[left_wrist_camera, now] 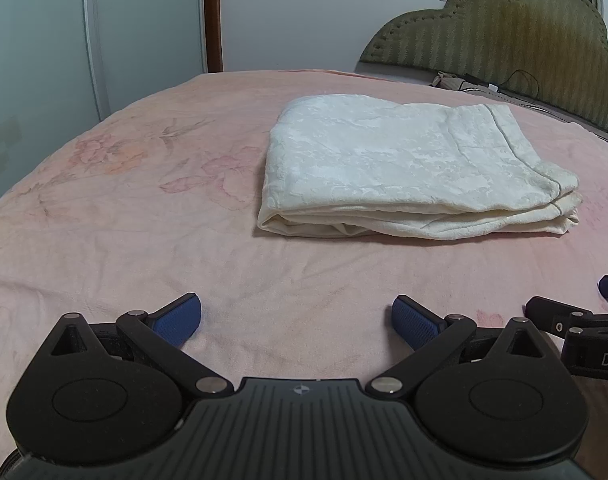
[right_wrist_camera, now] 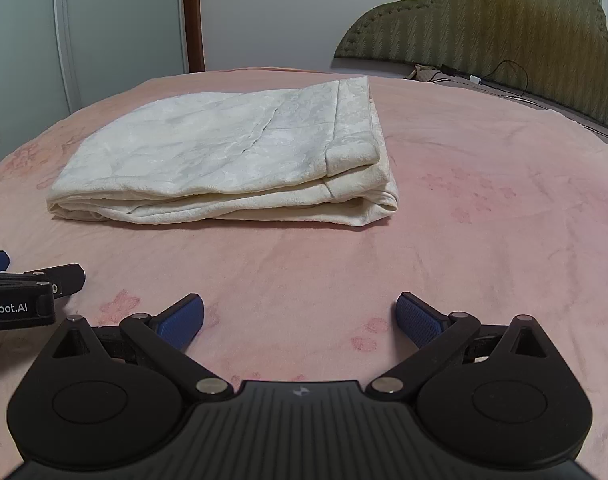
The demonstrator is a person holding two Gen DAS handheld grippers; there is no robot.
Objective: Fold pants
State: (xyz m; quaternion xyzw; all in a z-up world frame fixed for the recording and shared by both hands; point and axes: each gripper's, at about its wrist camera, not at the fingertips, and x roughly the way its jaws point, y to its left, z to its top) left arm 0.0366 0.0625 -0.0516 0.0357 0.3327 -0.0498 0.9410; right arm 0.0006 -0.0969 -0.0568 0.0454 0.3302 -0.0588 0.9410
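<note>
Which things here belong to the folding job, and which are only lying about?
For the job:
- pants, cream, folded into a stack on the bed
- left gripper, open, empty
- right gripper, open, empty

Only lying about:
- cable by the headboard
- small crumpled thing near it, too small to tell

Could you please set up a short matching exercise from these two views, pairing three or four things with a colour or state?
Things:
1. cream textured pants
2. pink floral bedspread
3. olive padded headboard
4. left gripper

States:
A. open, empty
B. standing upright behind the bed
C. folded into a flat stack
D. spread under everything

Pairs: 1-C, 2-D, 3-B, 4-A
</note>
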